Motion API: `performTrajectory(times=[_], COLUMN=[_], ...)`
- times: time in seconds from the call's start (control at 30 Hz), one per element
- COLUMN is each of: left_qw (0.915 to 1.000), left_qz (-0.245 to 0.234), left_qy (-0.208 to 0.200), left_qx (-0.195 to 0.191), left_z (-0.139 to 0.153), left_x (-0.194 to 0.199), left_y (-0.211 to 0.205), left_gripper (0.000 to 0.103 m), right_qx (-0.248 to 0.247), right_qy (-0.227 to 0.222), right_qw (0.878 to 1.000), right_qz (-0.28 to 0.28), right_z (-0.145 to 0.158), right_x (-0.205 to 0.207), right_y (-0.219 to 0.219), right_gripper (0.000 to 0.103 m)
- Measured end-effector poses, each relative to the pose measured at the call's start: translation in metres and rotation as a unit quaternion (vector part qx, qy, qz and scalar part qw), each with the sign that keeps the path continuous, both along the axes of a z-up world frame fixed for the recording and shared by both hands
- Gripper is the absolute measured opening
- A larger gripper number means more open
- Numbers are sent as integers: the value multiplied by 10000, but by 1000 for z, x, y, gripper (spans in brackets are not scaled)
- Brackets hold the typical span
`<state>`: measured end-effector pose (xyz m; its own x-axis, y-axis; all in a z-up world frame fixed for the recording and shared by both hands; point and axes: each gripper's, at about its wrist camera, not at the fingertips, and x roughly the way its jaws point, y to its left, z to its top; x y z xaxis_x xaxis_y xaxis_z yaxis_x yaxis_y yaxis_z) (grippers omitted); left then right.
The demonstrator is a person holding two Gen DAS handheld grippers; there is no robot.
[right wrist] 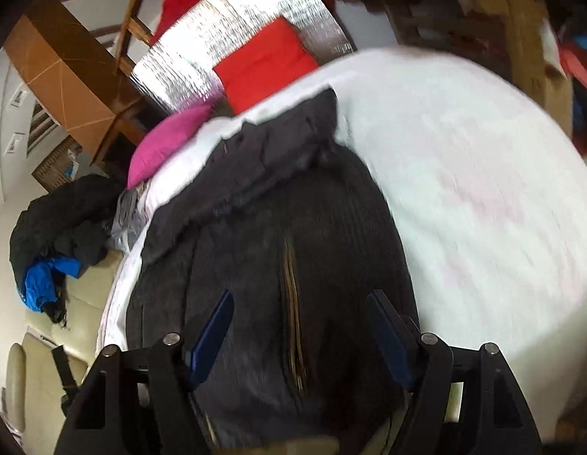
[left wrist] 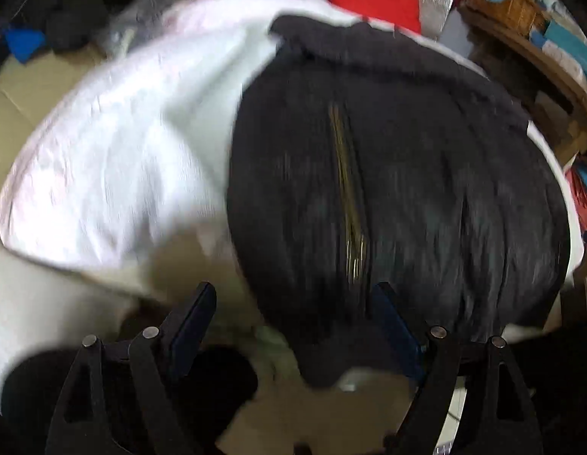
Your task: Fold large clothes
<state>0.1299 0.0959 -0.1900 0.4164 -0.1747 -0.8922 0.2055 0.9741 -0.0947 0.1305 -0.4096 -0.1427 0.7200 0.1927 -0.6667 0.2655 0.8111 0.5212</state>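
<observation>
Black jacket (left wrist: 388, 197) is lying spread on a white sheet (left wrist: 115, 174) covering the work surface, its brass-coloured zipper (left wrist: 346, 197) running down the middle and its collar end bunching toward the far side. Both views are blurring. Bare sheet is showing wide to one side of the garment; its other side is lying close to the sheet's edge. The left gripper (left wrist: 293, 326) is hanging over the jacket's near hem, jaws spread apart, grasping nothing. The right gripper (right wrist: 301, 326) is hanging over the zipper, jaws likewise parted and empty. Beyond the sheet, a red cushion (right wrist: 263, 64), a pink cushion (right wrist: 168, 140) and a dark clothes heap (right wrist: 62, 220) are lying. A wicker basket (left wrist: 502, 3) at the room's edge is holding blue cloth.
</observation>
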Motion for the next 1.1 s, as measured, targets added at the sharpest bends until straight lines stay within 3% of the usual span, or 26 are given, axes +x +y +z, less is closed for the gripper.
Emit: performTrajectory(times=[0.13, 0.23, 0.37, 0.47, 0.6, 0.63, 0.77, 0.9, 1.0, 1.1], left_qw=[9992, 9969, 9908, 9892, 9899, 9906, 9894, 9875, 9808, 9741], left_qz=[123, 223, 242, 221, 85, 58, -116, -17, 100, 147], left_qy=[372, 716, 1199, 1244, 947, 868, 885, 1178, 1558, 1909], left_qx=[10, -240, -579, -737, -1048, -1054, -1142, -1048, -1167, -1207], left_z=[-15, -25, -46, -52, -47, -45, -40, -48, -62, -74], left_x=[-8, -4, 4, 9, 10, 10, 7, 10, 15, 19], left_y=[8, 14, 16, 17, 14, 13, 6, 4, 4, 0], left_gripper=[85, 86, 87, 87, 87, 86, 65, 69, 82, 83], right_qx=[5, -52, 72, -288, -158, -201, -406, -480, -320, -88], right_qy=[560, 1075, 1551, 1802, 1643, 1564, 1401, 1268, 1534, 1700], right_qw=[9983, 9937, 9873, 9832, 9862, 9874, 9886, 9883, 9856, 9838], right_qz=[177, 300, 338, 99, 97, 128, 377, 702, 630, 561], right_z=[-22, -45, -74, -88, -92, -91, -77, -63, -73, -84], right_x=[-25, -36, -28, -14, -5, -4, -9, -8, -1, 10], right_y=[12, 20, 21, 17, 16, 18, 30, 39, 29, 17], right_gripper=[76, 76, 76, 76, 76, 71, 62, 62, 68, 73])
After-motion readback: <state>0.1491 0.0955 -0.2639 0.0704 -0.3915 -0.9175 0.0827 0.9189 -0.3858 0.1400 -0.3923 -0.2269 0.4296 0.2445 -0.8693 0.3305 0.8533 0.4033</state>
